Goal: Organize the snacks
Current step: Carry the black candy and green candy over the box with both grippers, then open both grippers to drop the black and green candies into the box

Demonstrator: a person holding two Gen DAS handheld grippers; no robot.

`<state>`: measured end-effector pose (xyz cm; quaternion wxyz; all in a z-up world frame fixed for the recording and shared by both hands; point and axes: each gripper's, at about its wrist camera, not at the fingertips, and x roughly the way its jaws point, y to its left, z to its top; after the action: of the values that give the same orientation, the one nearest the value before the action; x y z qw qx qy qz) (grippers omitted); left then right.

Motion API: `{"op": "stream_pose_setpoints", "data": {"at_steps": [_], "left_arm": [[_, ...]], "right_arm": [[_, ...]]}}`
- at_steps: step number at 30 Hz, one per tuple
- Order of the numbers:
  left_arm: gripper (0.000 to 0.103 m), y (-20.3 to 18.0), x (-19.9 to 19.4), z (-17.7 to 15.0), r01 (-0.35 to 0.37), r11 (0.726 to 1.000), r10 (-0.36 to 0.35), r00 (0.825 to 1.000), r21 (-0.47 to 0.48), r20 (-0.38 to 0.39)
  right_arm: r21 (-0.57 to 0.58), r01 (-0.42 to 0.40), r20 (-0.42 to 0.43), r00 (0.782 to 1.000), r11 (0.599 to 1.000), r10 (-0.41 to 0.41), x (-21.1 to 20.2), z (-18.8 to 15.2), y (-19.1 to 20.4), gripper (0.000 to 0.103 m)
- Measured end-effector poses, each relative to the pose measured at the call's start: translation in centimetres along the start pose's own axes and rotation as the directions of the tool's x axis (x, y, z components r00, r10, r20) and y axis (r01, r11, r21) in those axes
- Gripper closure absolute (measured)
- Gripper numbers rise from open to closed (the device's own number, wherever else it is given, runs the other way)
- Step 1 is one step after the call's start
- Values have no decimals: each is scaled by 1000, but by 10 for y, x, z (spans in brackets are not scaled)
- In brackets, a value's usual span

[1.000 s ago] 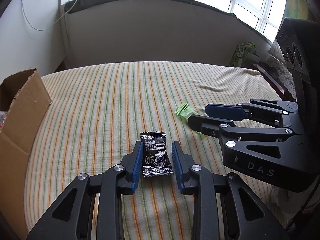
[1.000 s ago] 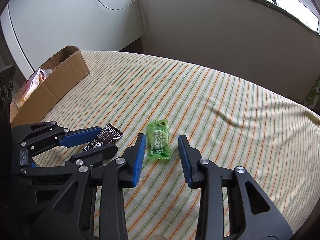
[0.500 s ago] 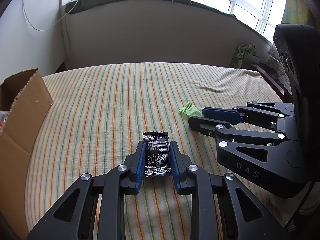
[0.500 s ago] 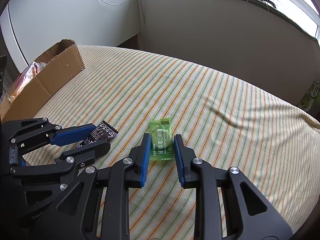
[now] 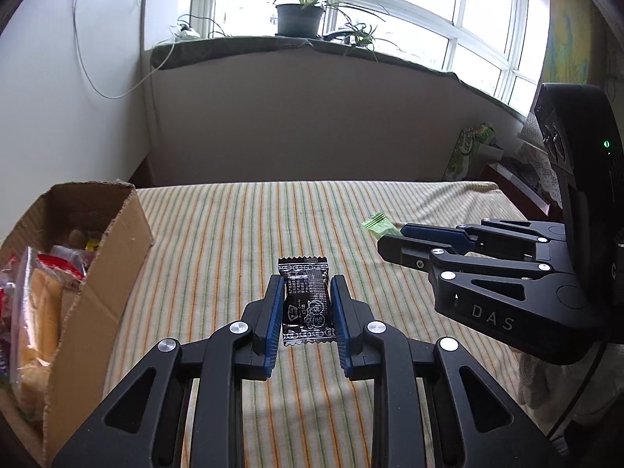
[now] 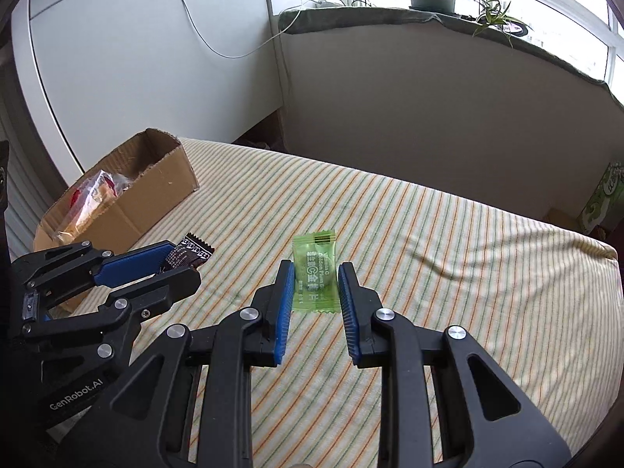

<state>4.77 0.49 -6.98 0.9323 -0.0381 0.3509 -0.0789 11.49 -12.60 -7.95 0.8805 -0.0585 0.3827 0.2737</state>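
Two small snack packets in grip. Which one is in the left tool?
The black packet with white print, pinched in the left tool. The other, a translucent green packet, sits in the right tool, farther from the cardboard box.

Left side: open brown cardboard box (image 5: 93,273), packets inside, top unobstructed.
Middle: bare striped cloth tabletop (image 5: 234,234).
Far edge: plain grey wall (image 5: 312,124).

We see a glossy black foil wrapper (image 5: 307,301) and a shiny, see-through green plastic wrapper (image 6: 315,273), a matt woven striped cloth (image 5: 241,234), a rough corrugated cardboard box (image 5: 113,257) holding crinkly clear plastic bags (image 5: 35,312), and ribbed blue pads (image 5: 273,319) on matt black plastic.
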Motion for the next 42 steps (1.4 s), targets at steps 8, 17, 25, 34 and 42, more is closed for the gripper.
{"op": "stream_pose_setpoints", "data": {"at_steps": [8,17,25,34,42], "left_arm": [[81,24,-42,3,-50,999,51,993,-18,103],[81,66,-76,-4,-112,991,124,977,-79,171],[81,121,-102,-17,-186,968,218,957,-169,190],[81,159,-114,-24,-219,945,268,944,-242,191],[81,172,-108,-29,-239,935,287,944,-260,163]], "right_arm": [[-20,-62,70,996,998,63,-17,26,41,79],[-78,-159,85,982,984,166,-10,47,108,79],[-148,-214,52,973,966,223,9,52,160,79],[-158,-264,34,962,951,272,24,57,189,79],[-187,-273,5,960,944,279,43,56,213,79]]}}
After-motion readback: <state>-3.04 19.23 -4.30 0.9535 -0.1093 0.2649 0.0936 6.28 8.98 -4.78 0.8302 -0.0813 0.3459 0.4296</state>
